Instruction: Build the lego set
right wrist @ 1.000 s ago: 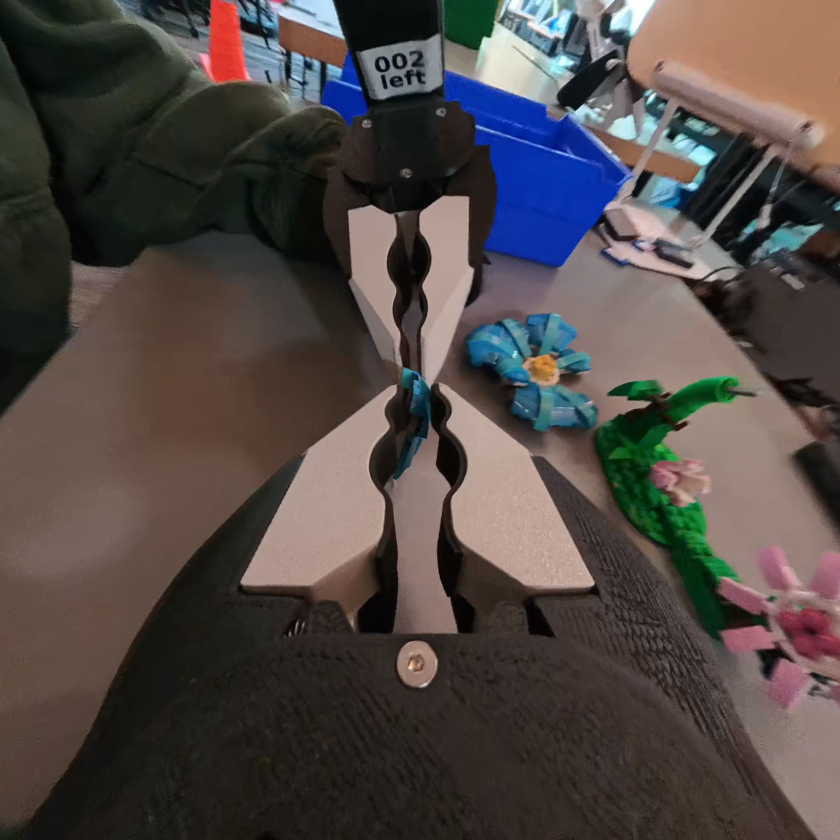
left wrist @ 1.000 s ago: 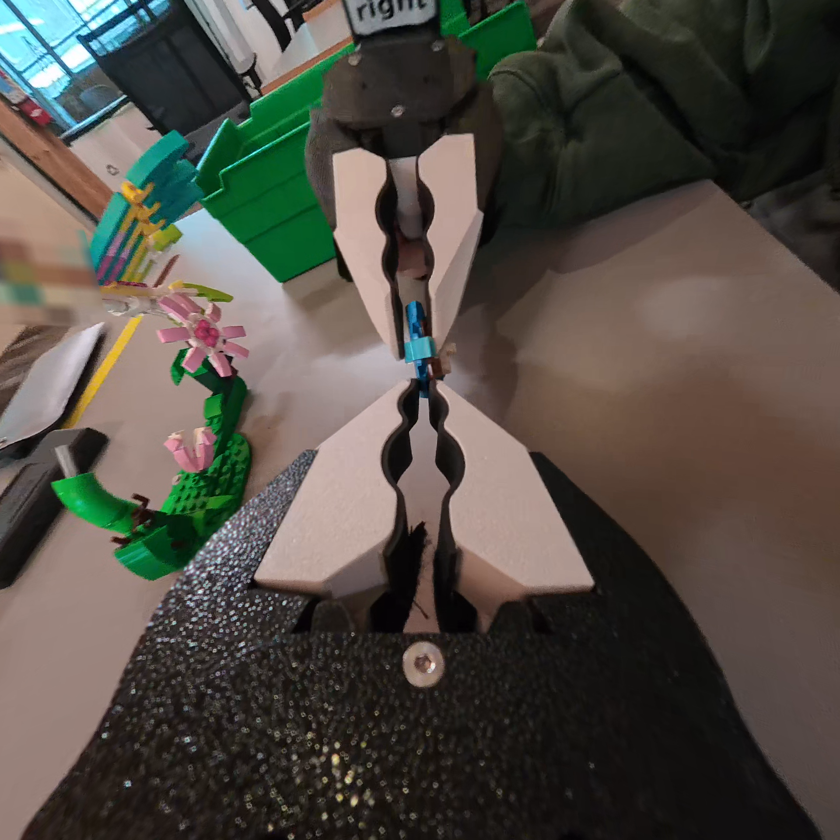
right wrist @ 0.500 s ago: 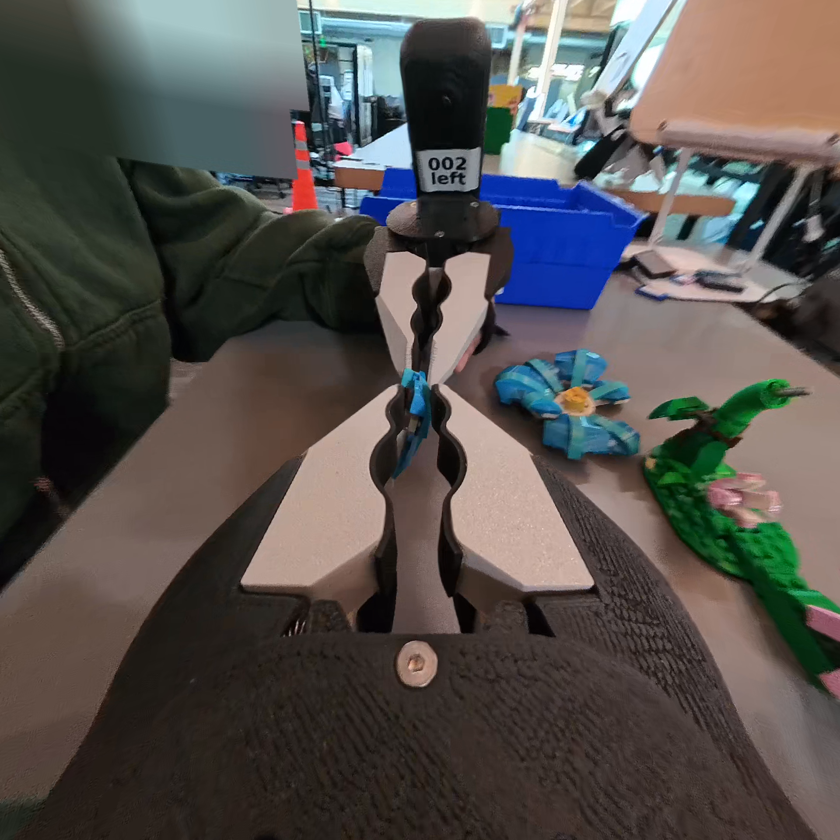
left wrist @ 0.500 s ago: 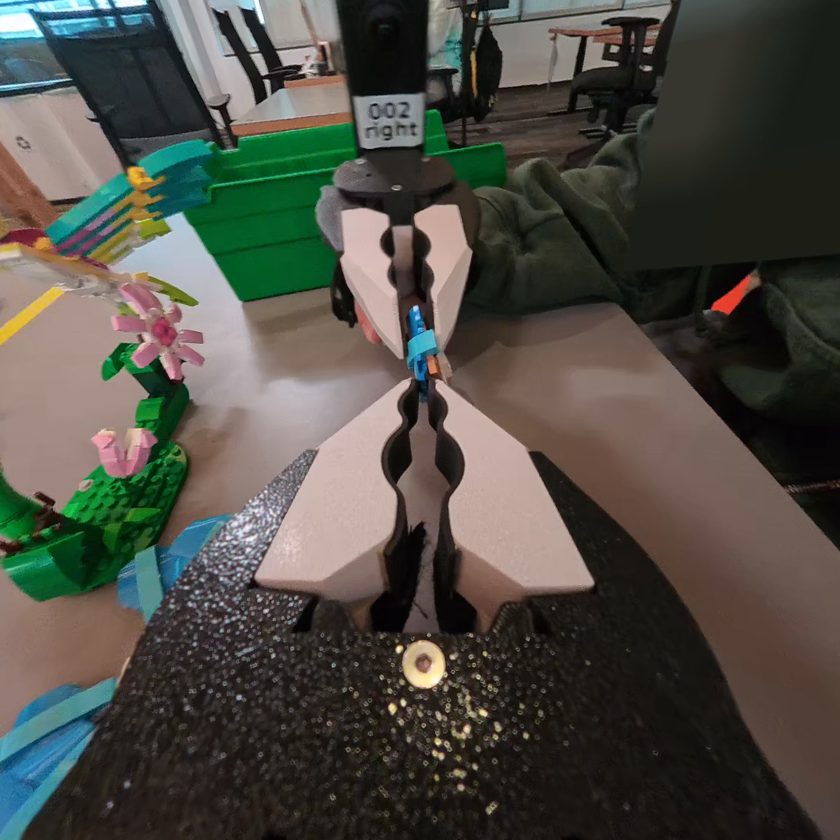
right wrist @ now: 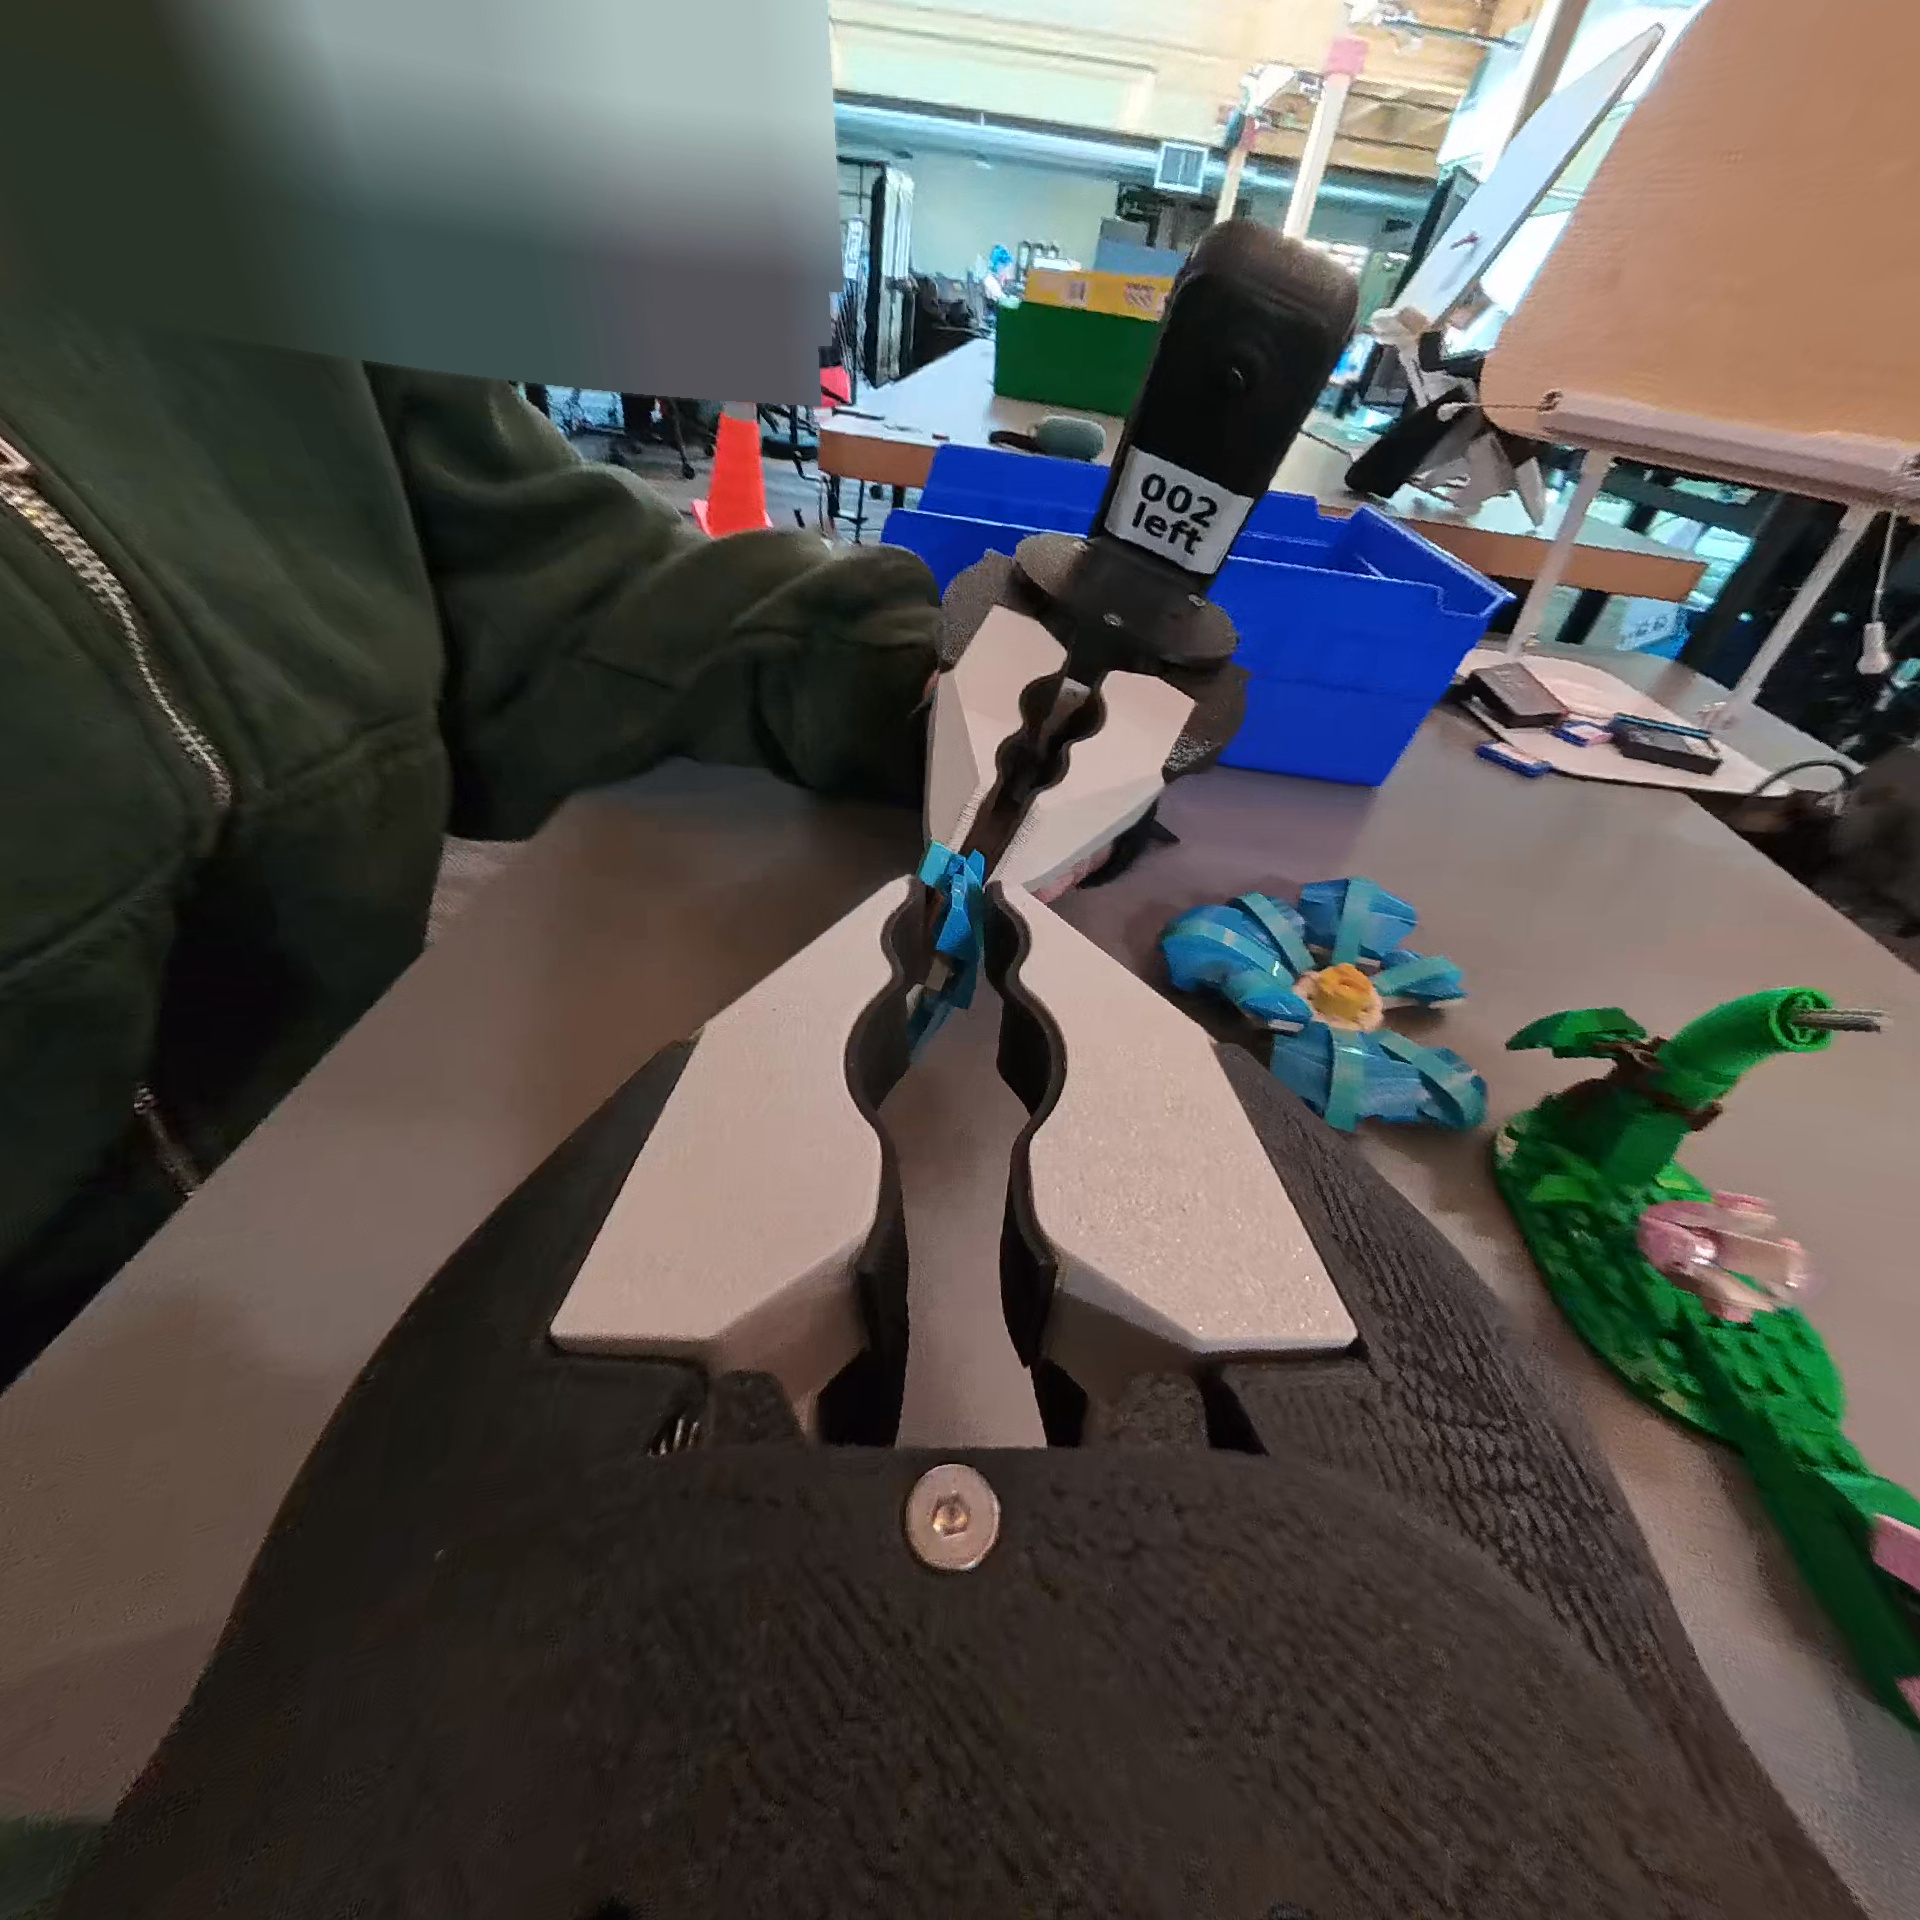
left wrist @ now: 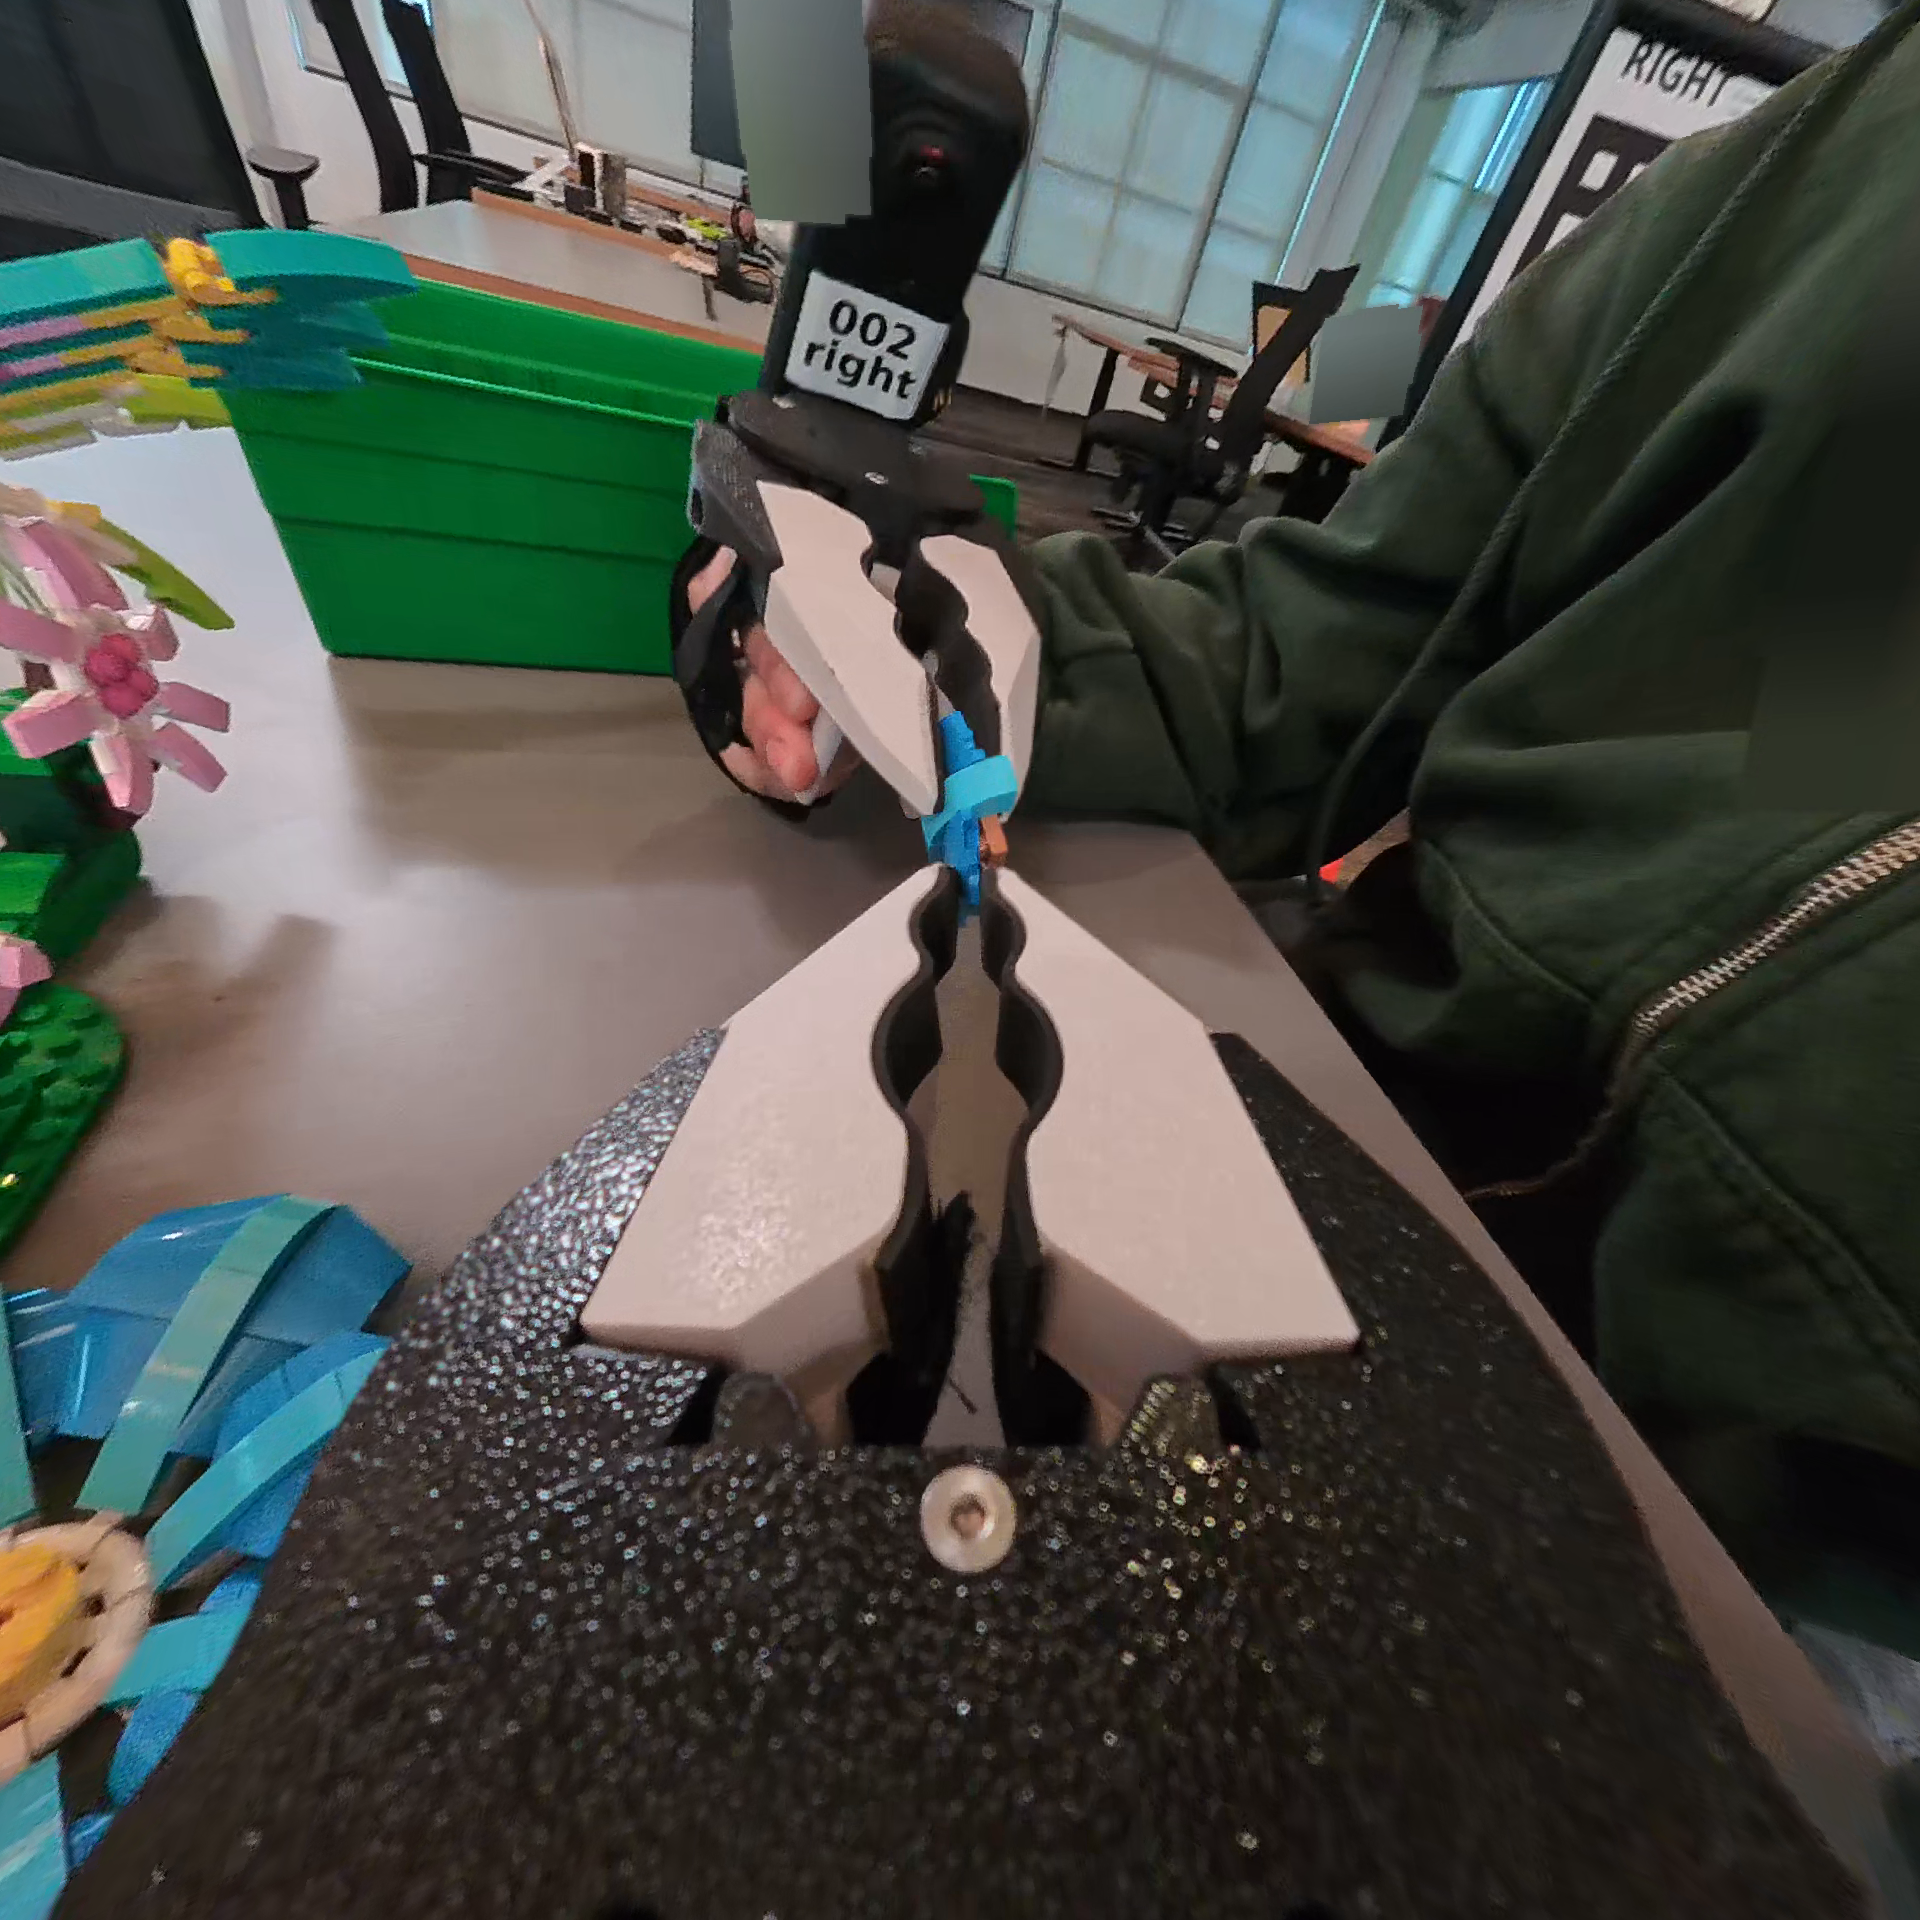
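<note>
Up above the grey surface (left wrist: 436, 935), the left tool (left wrist: 966, 883) and right tool (right wrist: 956, 894) meet tip to tip, both pinched tight on one small blue brick piece (left wrist: 966, 805), with a blue brick flower (right wrist: 1325, 1003) at three o'clock.

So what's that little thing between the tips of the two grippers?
A small blue brick piece, pinched by both the left gripper and right gripper; clearest in the left wrist view.

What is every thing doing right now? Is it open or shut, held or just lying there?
left gripper: shut on the small blue brick piece.
right gripper: shut on the same piece.
small blue brick piece: held off the table between both grippers.
blue brick flower: lying flat on the table.
green brick stem: lying on the table.
blue bin: open-topped.
</note>
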The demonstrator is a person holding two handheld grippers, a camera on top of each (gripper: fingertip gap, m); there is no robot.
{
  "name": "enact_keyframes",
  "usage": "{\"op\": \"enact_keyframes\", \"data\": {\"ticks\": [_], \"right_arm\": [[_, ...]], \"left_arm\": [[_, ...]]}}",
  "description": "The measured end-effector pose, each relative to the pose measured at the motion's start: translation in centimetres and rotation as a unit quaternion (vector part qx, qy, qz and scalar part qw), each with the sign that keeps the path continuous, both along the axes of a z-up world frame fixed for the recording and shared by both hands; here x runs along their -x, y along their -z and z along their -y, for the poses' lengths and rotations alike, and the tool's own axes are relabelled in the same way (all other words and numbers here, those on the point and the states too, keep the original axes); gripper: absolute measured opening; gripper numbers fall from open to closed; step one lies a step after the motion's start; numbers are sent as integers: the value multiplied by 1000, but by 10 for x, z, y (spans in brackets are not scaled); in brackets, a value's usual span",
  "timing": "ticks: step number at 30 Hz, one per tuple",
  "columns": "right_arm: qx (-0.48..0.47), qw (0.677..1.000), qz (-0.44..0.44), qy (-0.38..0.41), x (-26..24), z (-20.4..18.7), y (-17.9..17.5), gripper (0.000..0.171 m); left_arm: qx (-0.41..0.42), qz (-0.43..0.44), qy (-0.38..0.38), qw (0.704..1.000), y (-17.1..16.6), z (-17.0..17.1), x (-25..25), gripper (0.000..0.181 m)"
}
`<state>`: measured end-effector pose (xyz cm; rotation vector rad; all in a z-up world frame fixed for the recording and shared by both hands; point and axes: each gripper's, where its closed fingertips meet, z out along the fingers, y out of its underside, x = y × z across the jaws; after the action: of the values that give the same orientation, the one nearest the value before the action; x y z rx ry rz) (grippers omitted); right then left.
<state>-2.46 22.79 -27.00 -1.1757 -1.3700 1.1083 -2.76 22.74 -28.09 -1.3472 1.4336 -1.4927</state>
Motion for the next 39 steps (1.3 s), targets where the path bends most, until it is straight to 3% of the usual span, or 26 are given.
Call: {"op": "enact_keyframes", "data": {"ticks": [9,17,19,24,27,29,34,35,37,39], "right_arm": [[66,995,-56,-56,-2,12,-14,8],[38,998,-31,32,-6,-16,-3,8],[38,998,-27,30,-4,-15,-2,8],[48,998,-36,-1,-2,-5,-5,8],[92,989,-99,-64,-10,10,-28,8],[115,979,-144,-92,-23,14,-46,8],[75,991,-100,-40,-10,4,-30,8],[68,993,-87,-33,-7,3,-26,8],[62,994,-84,-27,-5,2,-24,8],[63,994,-91,-23,-4,1,-26,8]], "left_arm": [[49,44,42,997,-14,12,0,1],[-41,22,-69,997,-7,-13,-7,2],[-35,17,-71,997,-5,-13,-9,18],[3,29,-25,999,-9,-1,-9,9],[90,113,53,988,-41,12,10,0],[80,122,21,989,-45,-1,16,0],[22,70,-30,997,-24,-5,-2,0],[19,59,-26,998,-20,-1,-6,11],[31,58,-21,998,-19,1,-9,0],[37,72,-19,997,-23,1,-8,0]]}}
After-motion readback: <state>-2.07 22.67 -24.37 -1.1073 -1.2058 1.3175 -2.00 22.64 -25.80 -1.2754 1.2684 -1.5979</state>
